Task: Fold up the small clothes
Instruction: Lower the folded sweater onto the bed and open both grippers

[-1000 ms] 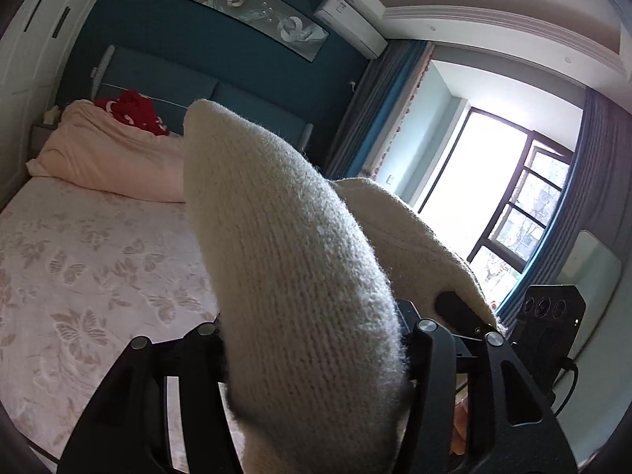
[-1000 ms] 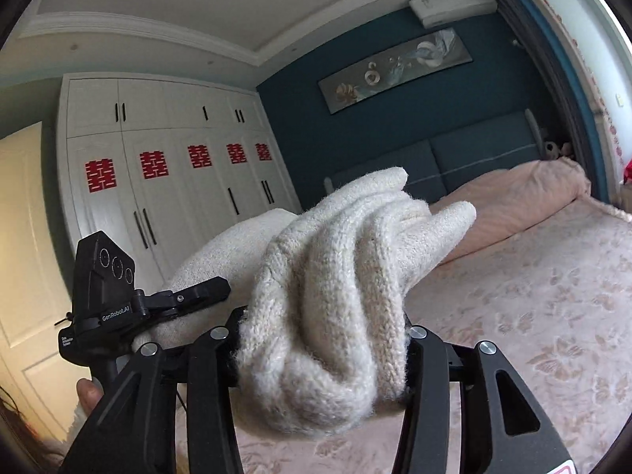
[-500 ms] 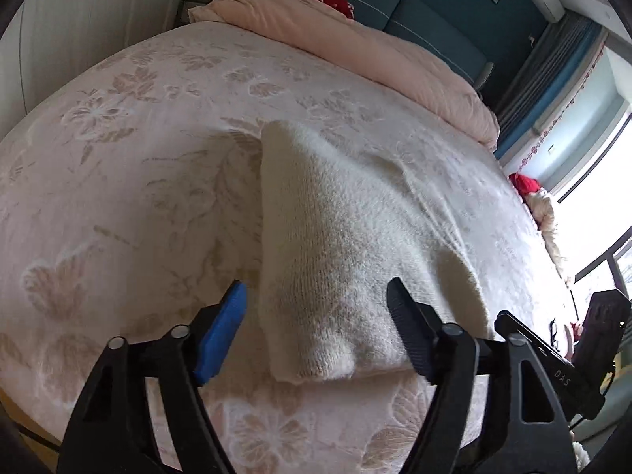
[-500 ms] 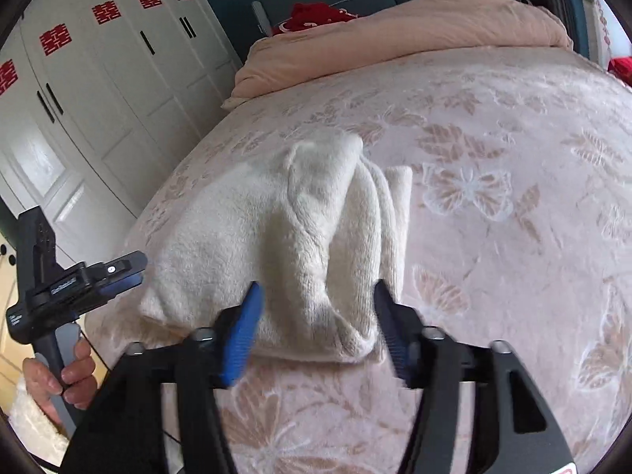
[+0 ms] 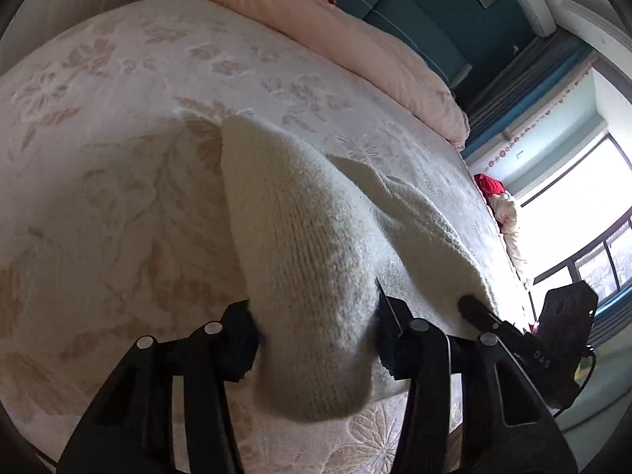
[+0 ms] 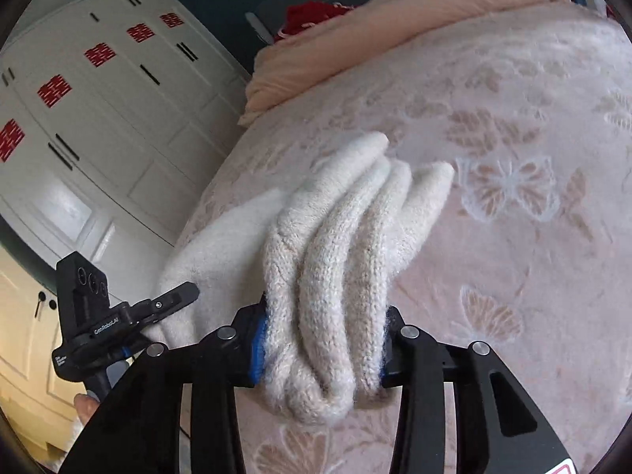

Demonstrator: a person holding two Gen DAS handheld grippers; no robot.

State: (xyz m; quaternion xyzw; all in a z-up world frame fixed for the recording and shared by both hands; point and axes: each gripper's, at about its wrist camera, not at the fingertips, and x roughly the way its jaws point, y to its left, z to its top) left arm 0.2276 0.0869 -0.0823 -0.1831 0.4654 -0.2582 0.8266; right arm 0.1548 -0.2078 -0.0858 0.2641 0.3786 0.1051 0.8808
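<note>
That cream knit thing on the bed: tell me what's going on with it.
A person is folding a cream knitted garment on a pink floral bedspread, with a handheld gripper in each hand. The left gripper is clamped on one bunched end of the knit. The right gripper is clamped on several gathered folds at the other end. Most of the garment lies on the bedspread between them.
</note>
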